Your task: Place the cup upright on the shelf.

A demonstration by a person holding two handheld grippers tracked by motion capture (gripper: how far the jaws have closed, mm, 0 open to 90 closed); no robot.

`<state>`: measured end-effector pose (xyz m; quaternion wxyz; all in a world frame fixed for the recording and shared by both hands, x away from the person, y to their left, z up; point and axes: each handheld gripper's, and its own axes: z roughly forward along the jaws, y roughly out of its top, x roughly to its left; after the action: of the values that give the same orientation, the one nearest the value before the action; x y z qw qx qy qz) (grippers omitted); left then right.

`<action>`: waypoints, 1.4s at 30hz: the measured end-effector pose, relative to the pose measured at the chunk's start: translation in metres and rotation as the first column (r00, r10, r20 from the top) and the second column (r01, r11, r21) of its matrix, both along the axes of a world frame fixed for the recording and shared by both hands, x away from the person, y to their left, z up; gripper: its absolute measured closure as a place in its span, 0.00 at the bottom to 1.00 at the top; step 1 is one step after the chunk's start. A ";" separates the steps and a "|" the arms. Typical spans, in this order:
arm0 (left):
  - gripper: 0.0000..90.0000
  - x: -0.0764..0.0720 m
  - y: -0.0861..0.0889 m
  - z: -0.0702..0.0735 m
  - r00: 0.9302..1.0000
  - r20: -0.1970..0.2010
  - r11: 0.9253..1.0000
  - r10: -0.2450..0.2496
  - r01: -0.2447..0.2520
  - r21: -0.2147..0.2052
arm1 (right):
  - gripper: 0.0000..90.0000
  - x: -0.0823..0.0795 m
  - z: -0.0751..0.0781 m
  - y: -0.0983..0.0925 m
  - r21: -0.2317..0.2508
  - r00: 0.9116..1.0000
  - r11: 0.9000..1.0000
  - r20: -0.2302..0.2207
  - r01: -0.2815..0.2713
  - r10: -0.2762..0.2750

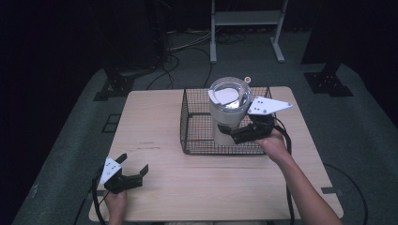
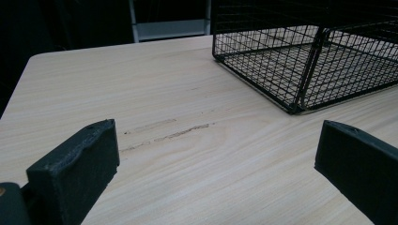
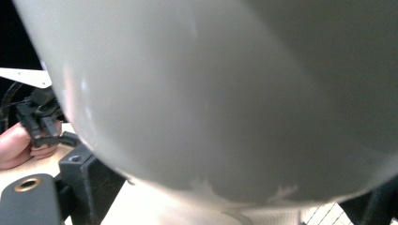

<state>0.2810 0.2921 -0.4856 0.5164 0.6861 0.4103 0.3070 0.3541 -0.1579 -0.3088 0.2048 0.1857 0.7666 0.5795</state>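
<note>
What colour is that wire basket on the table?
Black; the wire basket shows best in the left gripper view.

A wire basket (image 1: 197, 126) sits on the tabletop (image 1: 159, 164) at its far right part. A cup (image 1: 228, 110) stands upright inside the basket, with the right gripper (image 1: 234, 132) around its near side. The left gripper (image 1: 133, 168) is well apart, over the tabletop's near left corner.

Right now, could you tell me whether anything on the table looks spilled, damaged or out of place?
Nothing looks spilled or broken. The clear tumbler stands upright in the black wire basket, with the right hand-held gripper around its lower body. The only blemish is a few faint scuff marks on the wooden table. The left hand-held gripper is open and empty.
</note>
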 end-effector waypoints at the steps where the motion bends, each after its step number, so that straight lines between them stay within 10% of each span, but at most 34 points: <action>1: 0.00 0.000 0.000 0.000 1.000 0.001 1.000 0.000 0.000 0.000 | 0.10 0.003 0.001 0.002 -0.002 1.000 1.000 -0.002 -0.002 0.002; 22: 0.00 0.000 0.001 0.000 1.000 0.004 1.000 -0.004 0.004 -0.009 | 0.10 0.074 0.002 0.026 0.009 0.999 1.000 -0.032 0.008 -0.008; 42: 0.00 0.000 0.002 0.000 1.000 0.004 1.000 -0.005 0.005 -0.017 | 0.10 0.124 -0.031 0.045 -0.007 0.994 1.000 -0.114 -0.006 0.005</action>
<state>0.2808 0.2945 -0.4855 0.5237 0.6821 0.4102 0.3037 0.4781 -0.1131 -0.3394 0.1600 0.2154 0.7797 0.5657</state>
